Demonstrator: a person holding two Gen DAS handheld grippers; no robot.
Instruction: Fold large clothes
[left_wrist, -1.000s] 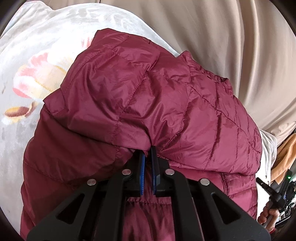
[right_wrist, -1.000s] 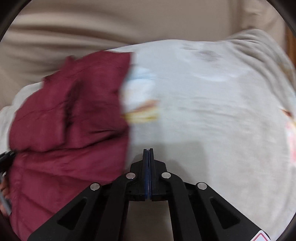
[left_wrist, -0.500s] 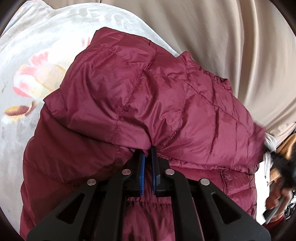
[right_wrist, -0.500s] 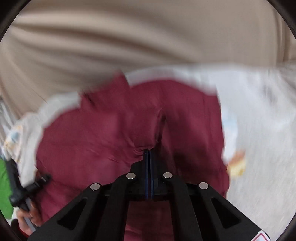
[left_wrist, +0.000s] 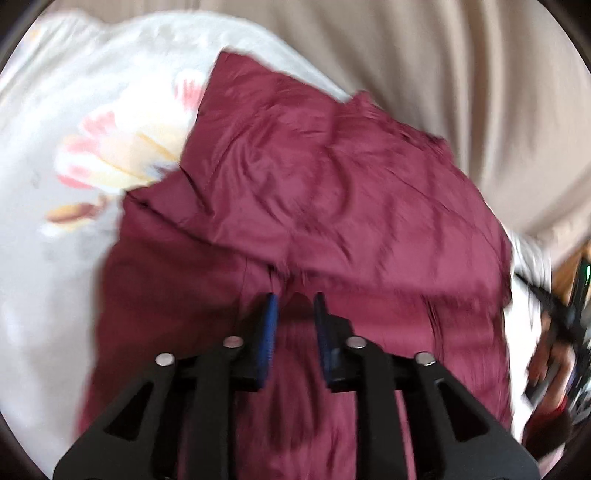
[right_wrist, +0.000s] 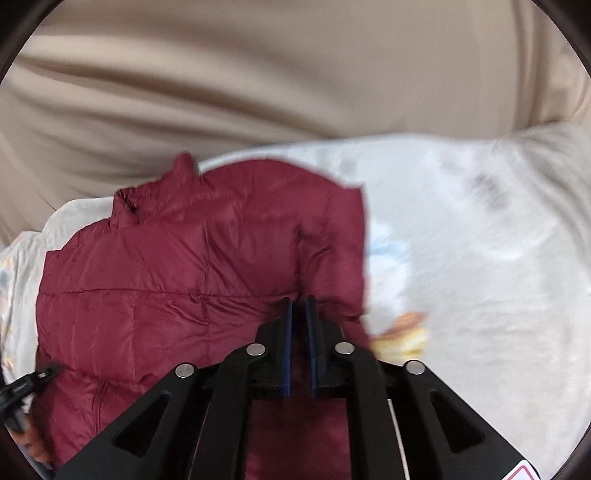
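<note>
A maroon quilted puffer jacket (left_wrist: 332, 206) lies on a bed, its upper part folded over the lower part. It also shows in the right wrist view (right_wrist: 177, 280). My left gripper (left_wrist: 295, 314) is open, its blue pads just above the fold's edge with a gap between them. My right gripper (right_wrist: 300, 310) is over the jacket's right part, its pads slightly apart with a narrow gap; I cannot tell if any cloth is between them.
A pale bedspread with a flower print (left_wrist: 92, 155) covers the bed, also seen in the right wrist view (right_wrist: 480, 258). A beige curtain (right_wrist: 258, 74) hangs behind. The other gripper and hand show at the right edge (left_wrist: 554, 325) and the left edge (right_wrist: 22, 391).
My left gripper has opened and let go of the jacket's fold, drawing back a little. My right gripper swung left from the bare bedspread to over the jacket, and its pads parted slightly.
</note>
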